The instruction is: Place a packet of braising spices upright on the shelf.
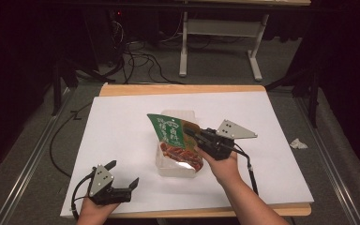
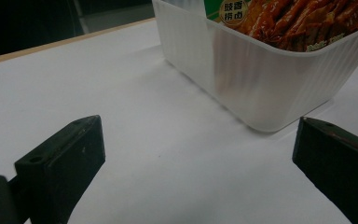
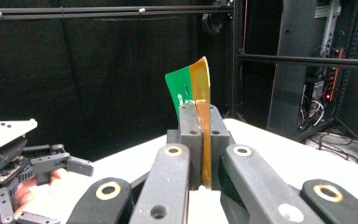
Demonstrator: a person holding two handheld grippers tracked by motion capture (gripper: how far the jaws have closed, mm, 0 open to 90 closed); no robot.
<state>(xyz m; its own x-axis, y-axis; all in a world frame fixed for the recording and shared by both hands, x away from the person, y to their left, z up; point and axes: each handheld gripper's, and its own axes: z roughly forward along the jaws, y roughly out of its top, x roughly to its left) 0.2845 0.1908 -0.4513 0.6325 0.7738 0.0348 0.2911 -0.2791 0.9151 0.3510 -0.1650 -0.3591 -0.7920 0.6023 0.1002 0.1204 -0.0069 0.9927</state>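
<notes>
A green and orange snack packet (image 1: 171,136) stands in a translucent white plastic tub (image 1: 165,166) in the middle of the white table. My right gripper (image 1: 191,133) is shut on the packet's right edge; in the right gripper view the thin packet edge (image 3: 200,84) rises from between the closed jaws. My left gripper (image 1: 122,174) rests near the table's front left edge, open and holding nothing. In the left gripper view the tub (image 2: 261,84) sits just ahead of the spread jaws, with the packet (image 2: 289,21) showing over its rim.
The white sheet (image 1: 122,126) covers a wooden tabletop. A crumpled paper scrap (image 1: 298,144) lies on the floor at the right. Another table's legs (image 1: 220,42) and loose cables stand beyond the far edge. Dark racks surround the area.
</notes>
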